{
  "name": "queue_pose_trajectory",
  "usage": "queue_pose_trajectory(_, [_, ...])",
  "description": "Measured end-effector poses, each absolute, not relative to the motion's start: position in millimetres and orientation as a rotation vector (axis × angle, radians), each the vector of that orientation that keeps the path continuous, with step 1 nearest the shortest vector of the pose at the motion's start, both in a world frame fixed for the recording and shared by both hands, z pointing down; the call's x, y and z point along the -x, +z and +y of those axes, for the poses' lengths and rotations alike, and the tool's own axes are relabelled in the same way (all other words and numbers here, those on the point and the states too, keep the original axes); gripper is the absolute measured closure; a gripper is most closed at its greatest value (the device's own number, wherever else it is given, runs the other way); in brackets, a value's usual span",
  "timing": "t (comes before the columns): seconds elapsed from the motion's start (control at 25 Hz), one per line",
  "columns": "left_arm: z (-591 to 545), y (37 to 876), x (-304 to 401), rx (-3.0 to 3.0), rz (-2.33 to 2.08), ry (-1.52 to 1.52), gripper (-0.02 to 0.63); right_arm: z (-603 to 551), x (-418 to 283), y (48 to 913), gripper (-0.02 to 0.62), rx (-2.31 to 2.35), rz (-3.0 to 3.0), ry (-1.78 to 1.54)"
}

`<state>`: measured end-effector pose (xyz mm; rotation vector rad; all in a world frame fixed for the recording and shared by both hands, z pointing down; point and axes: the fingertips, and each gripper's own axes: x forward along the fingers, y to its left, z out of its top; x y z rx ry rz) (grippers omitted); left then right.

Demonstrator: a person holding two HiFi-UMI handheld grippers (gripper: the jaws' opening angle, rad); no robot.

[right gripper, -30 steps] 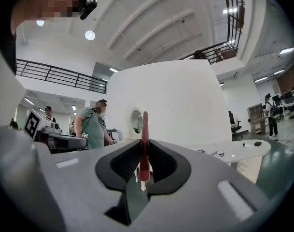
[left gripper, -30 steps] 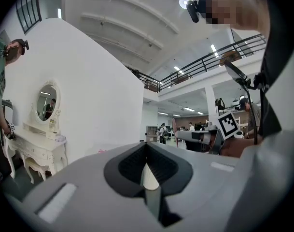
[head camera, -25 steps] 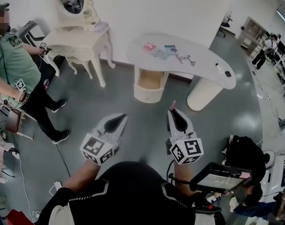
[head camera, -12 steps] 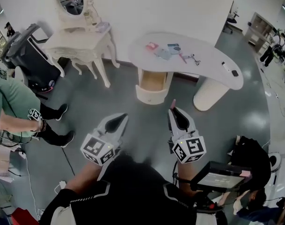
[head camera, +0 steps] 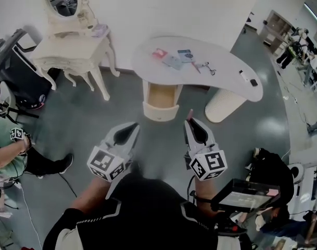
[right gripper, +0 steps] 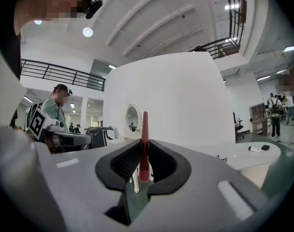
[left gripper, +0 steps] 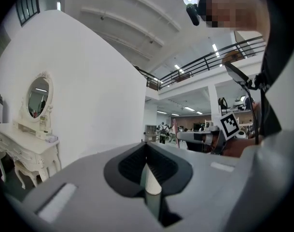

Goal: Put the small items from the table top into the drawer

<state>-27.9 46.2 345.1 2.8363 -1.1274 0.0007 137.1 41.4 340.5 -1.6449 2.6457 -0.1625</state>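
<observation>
A white curved table (head camera: 228, 69) stands ahead of me with small items on it: a pink card (head camera: 159, 52), flat grey-blue pieces (head camera: 175, 61), an eyelash curler (head camera: 208, 66), a white stick (head camera: 243, 75) and a small black item (head camera: 253, 82). Under the table a drawer (head camera: 161, 95) stands pulled out. My right gripper (head camera: 191, 122) is well short of the table and shut on a thin pink-red stick (right gripper: 145, 144) that pokes out past the fingertips. My left gripper (head camera: 132, 126) is level with it, jaws together, nothing between them.
A cream vanity table with an oval mirror (head camera: 70, 46) stands at the back left. A black cart (head camera: 15, 69) and a person in a green shirt (head camera: 4, 150) are at the far left. A black bag (head camera: 273, 176) lies on the floor to my right.
The view has swung: the table and drawer sit slightly further left and the person in green has slid toward the left edge. Both grippers keep their pose and grip.
</observation>
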Motion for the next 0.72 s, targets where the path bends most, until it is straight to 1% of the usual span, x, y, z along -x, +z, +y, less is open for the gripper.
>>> queue_pose_trajectory(0.72, [-96.1, 357.7, 89.4, -2.874, -0.957, -0.045, 0.606, -87.2, -82.3, 346.4, 0.543, 1.835, 2.598, -0.208])
